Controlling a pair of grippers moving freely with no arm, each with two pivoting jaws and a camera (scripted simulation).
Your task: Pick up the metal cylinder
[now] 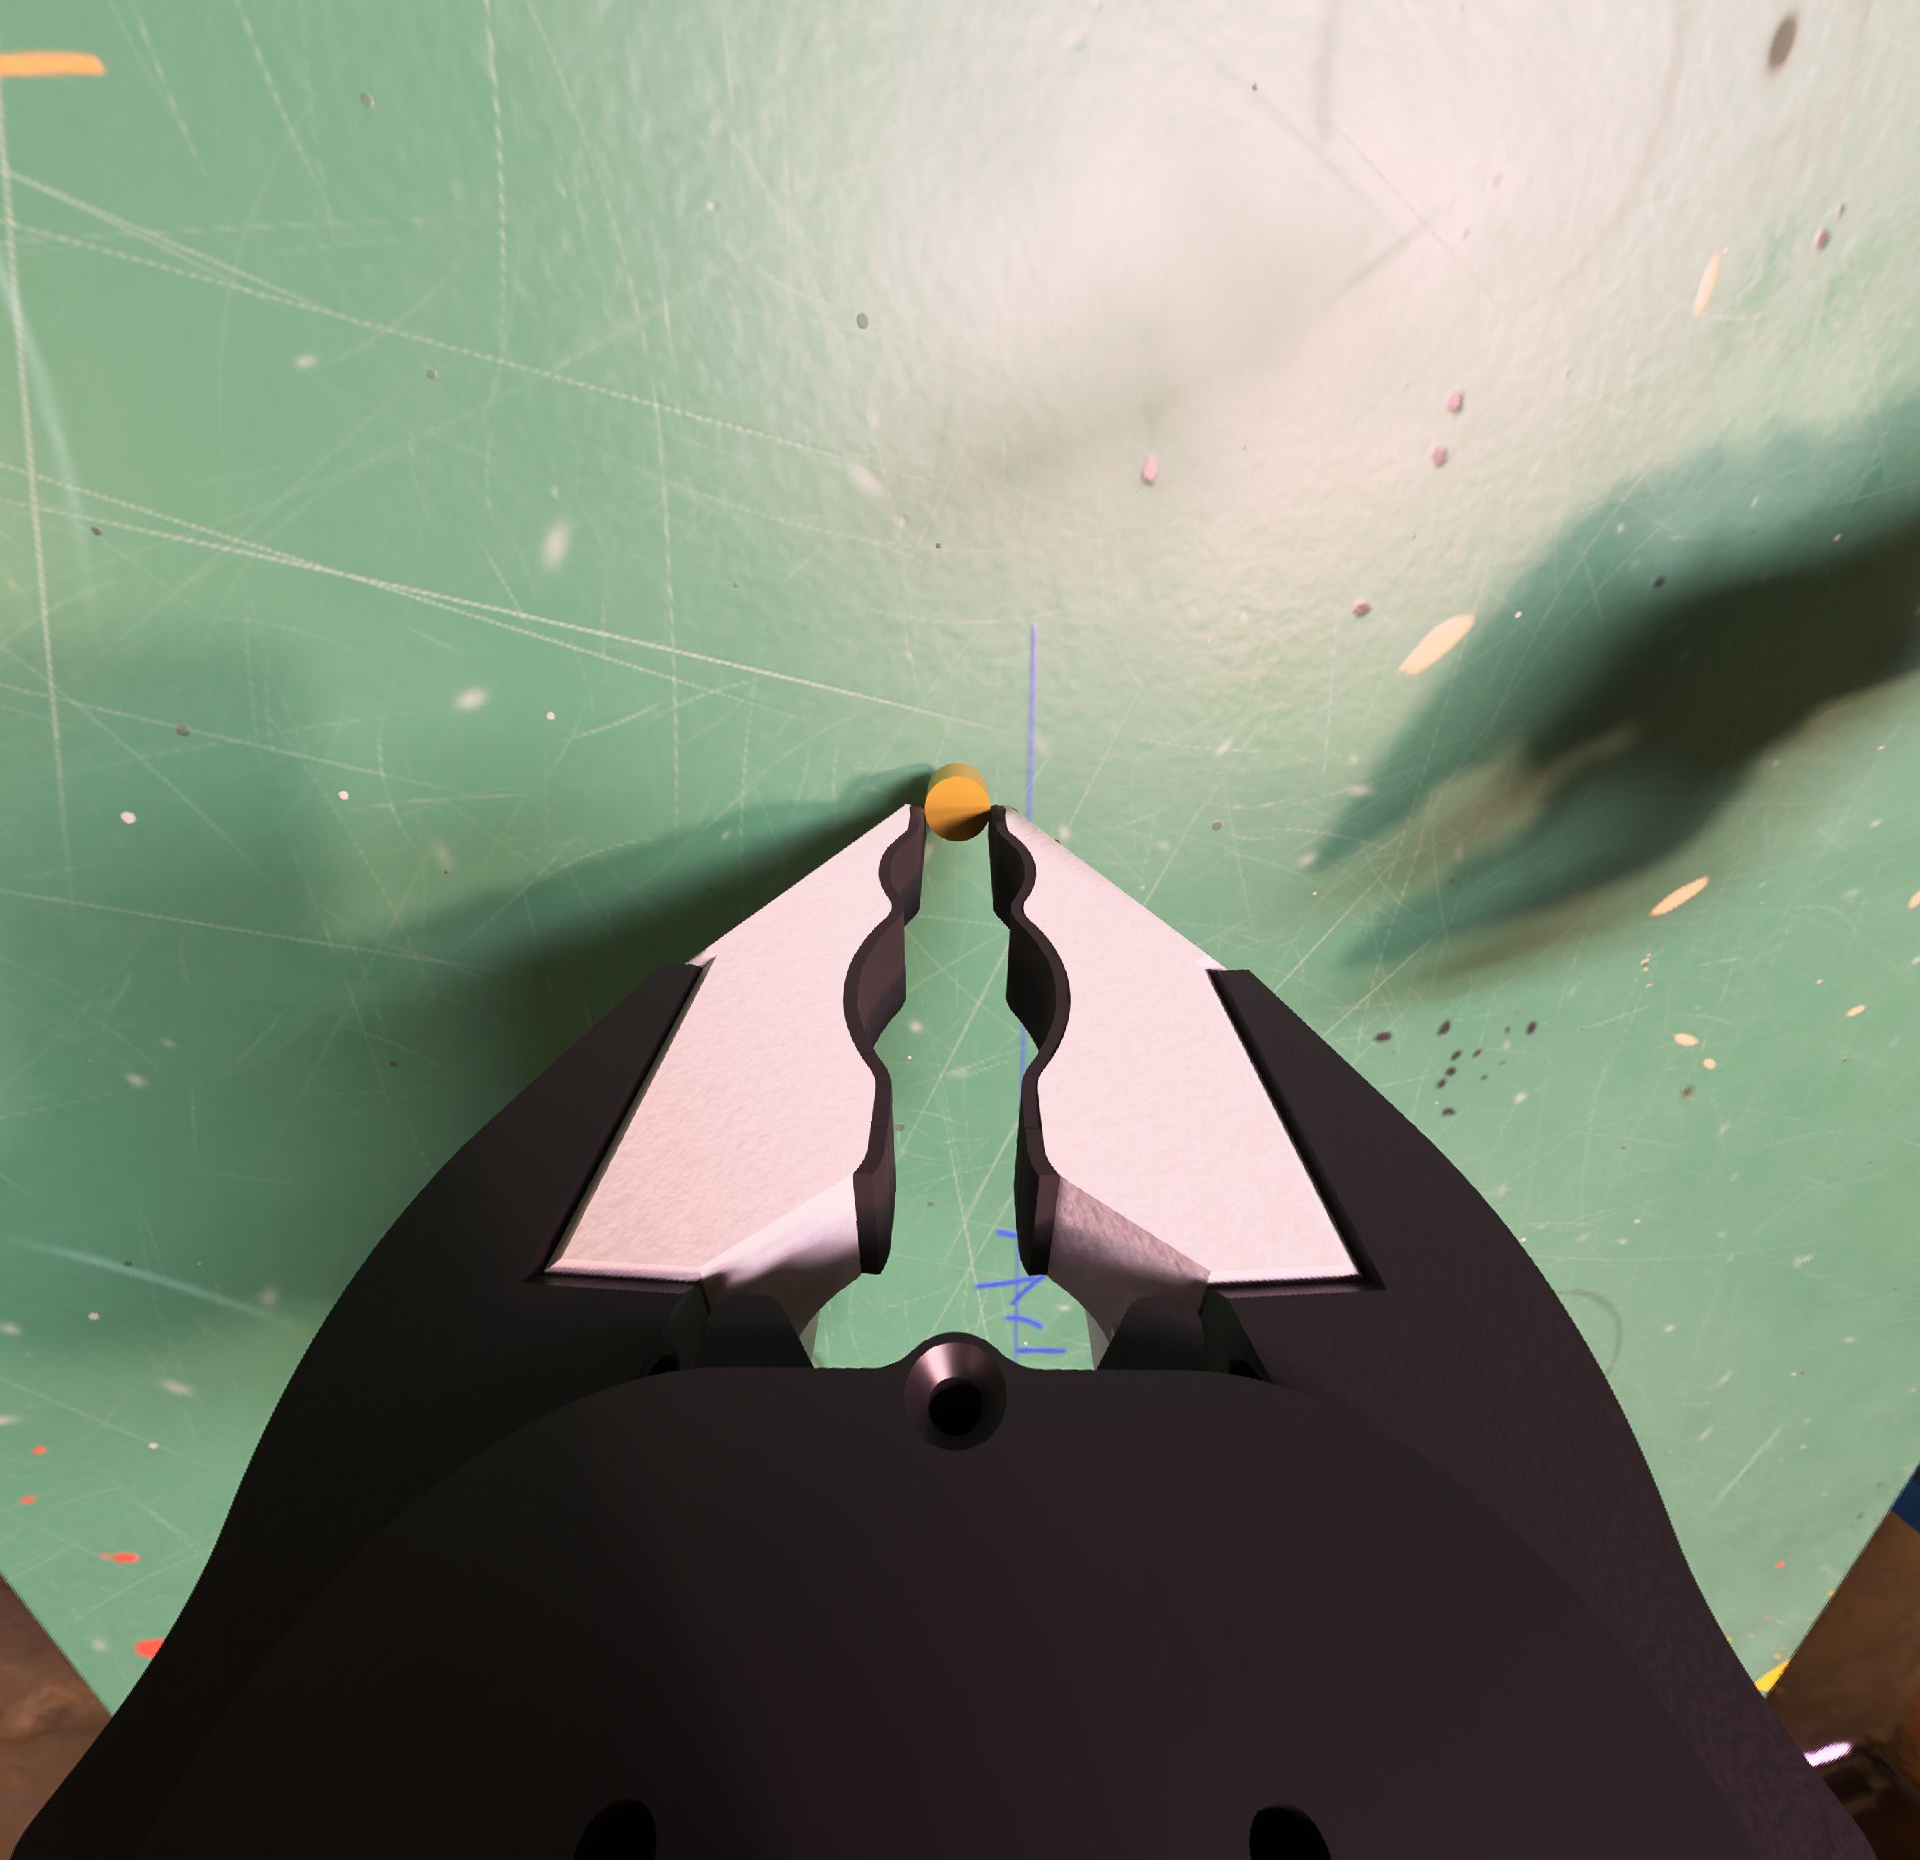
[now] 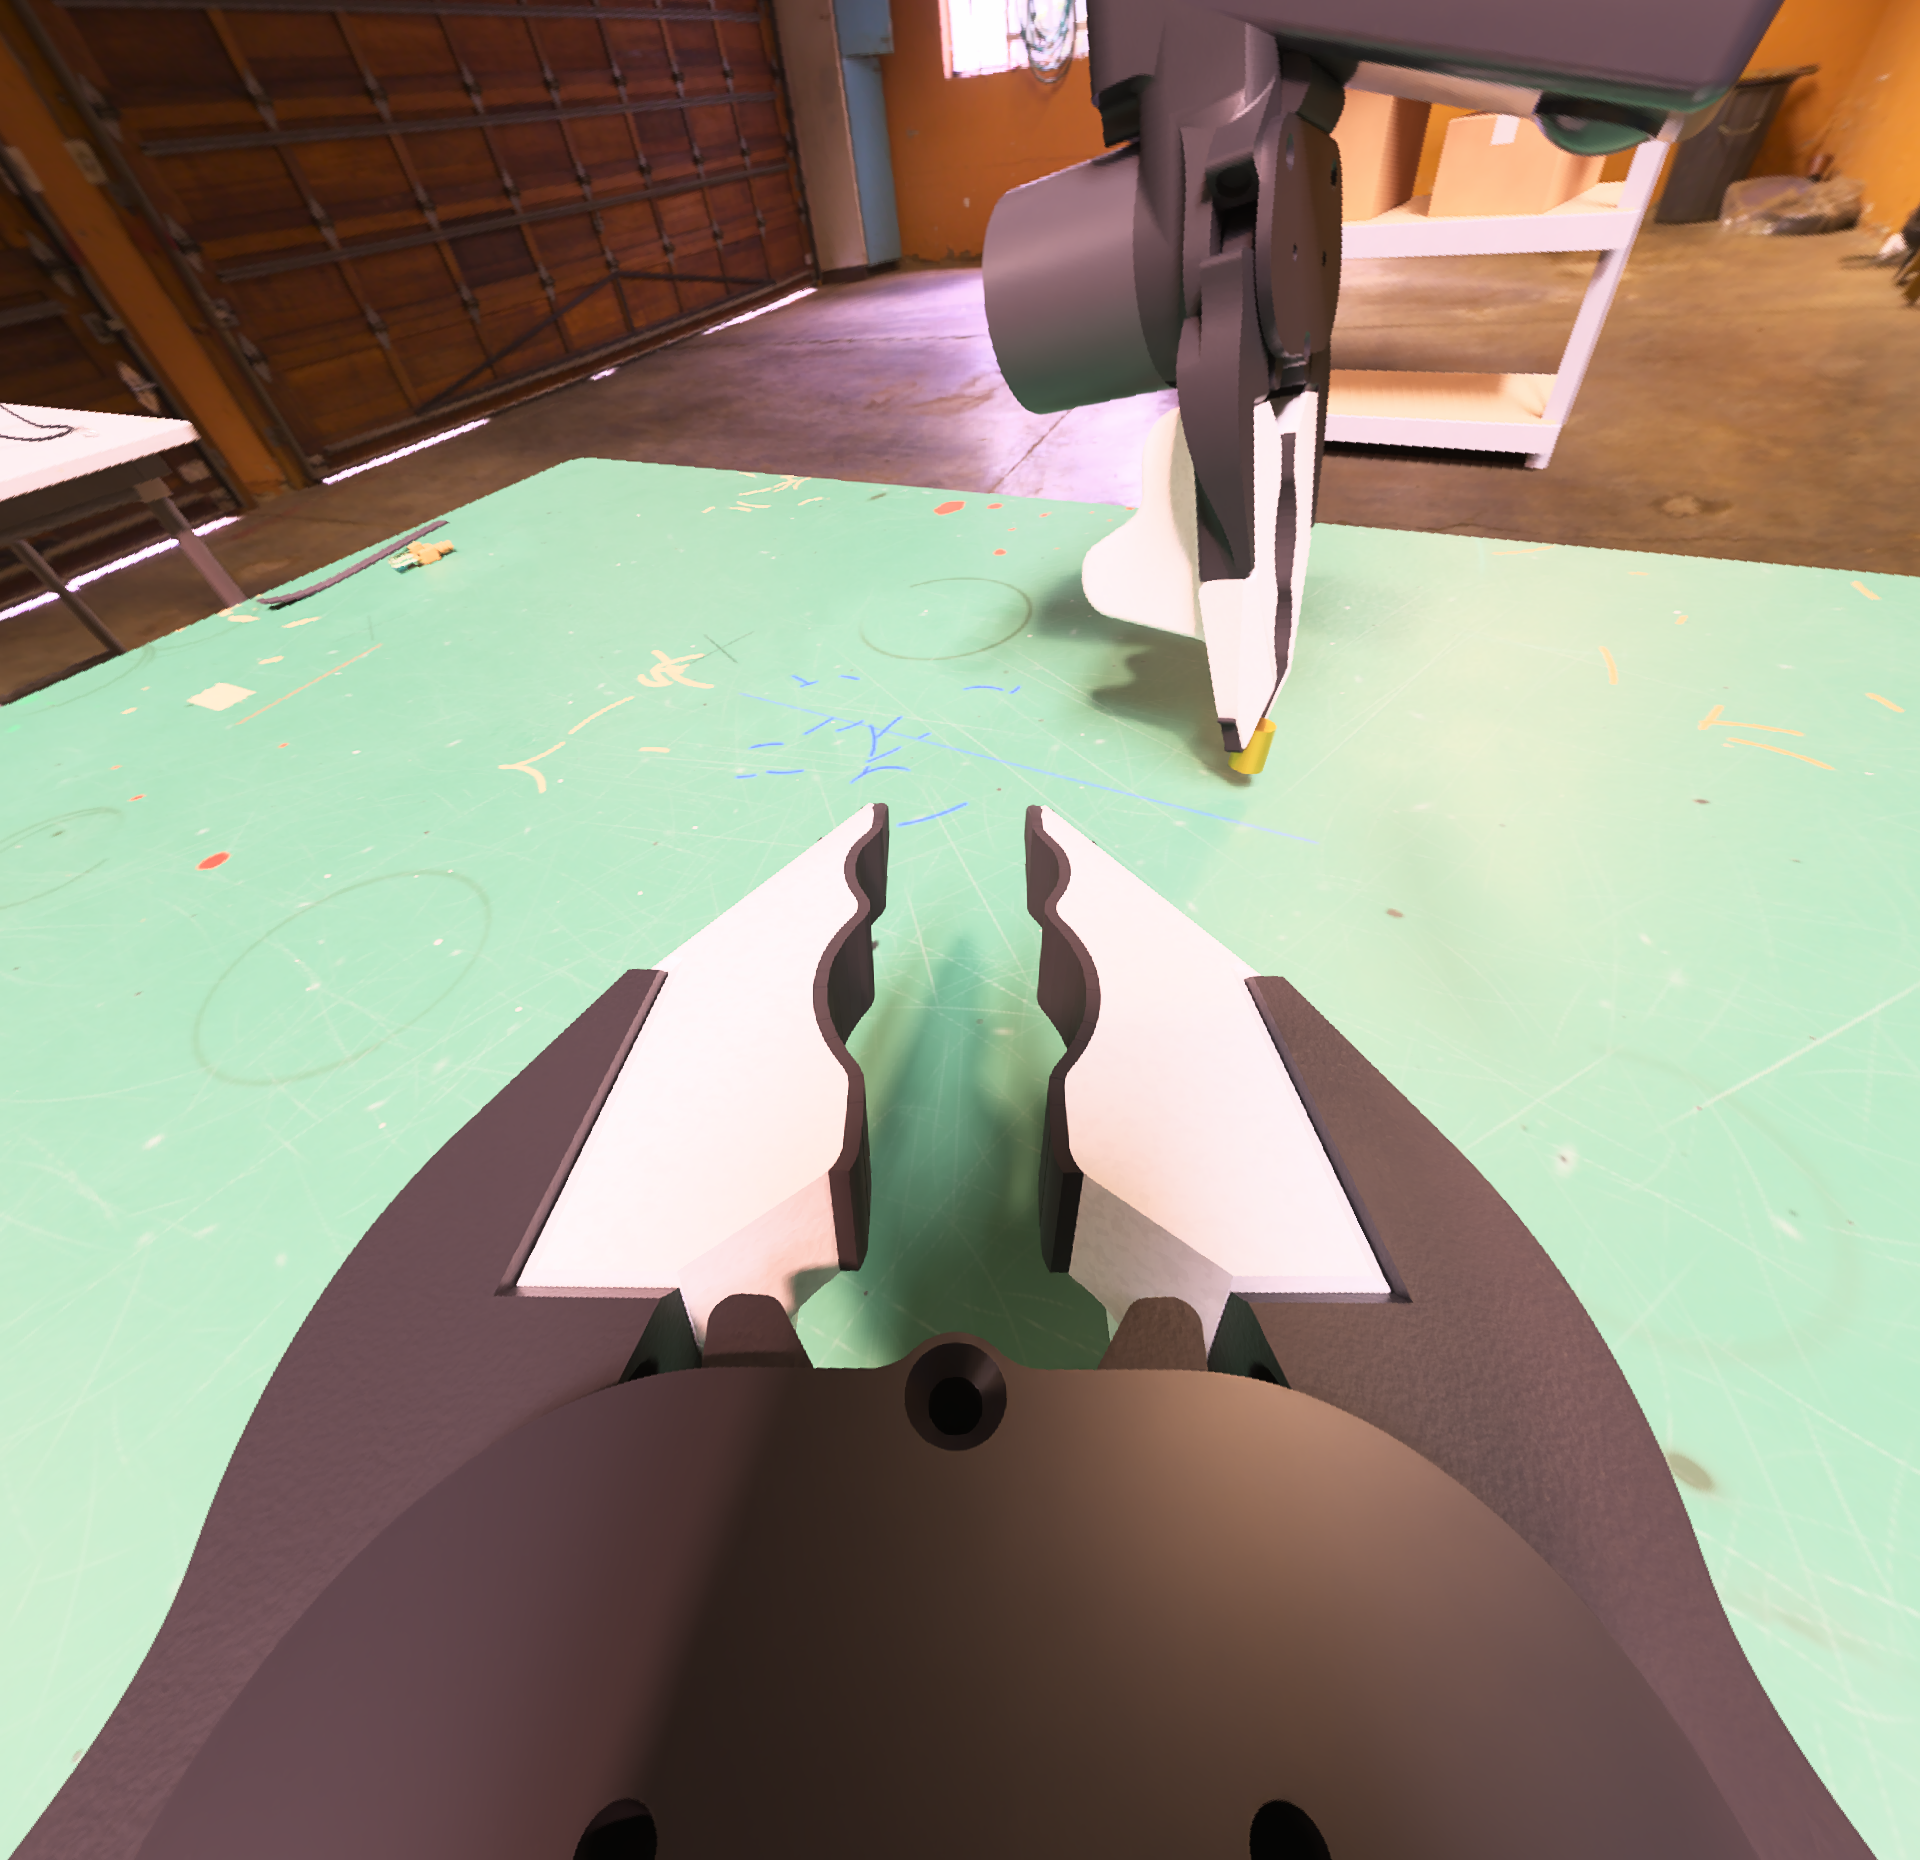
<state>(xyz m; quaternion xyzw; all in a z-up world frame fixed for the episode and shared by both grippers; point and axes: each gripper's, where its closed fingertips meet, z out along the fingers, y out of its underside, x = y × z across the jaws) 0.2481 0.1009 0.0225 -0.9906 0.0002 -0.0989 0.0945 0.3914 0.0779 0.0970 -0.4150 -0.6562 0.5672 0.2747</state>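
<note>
The small yellow-gold metal cylinder (image 1: 956, 804) sits pinched between the very tips of the left gripper (image 1: 956, 823), its tongs drawn in tight on either side of it. Seen from the right gripper's camera, that left gripper (image 2: 1247, 740) points almost straight down at the scratched green cutting mat (image 2: 1455, 979), with the cylinder (image 2: 1252, 748) standing upright at its tip, low against the mat; whether it has cleared the surface I cannot tell. So by my reckoning the grasp is made and the lift is what remains, or has barely begun. The hold is only at the fingertips, so I would judge it a slender one. The right gripper (image 2: 956, 823) hangs nearer and to the left, well apart from the cylinder, angled low over the mat, tongs spread and holding nothing.
</note>
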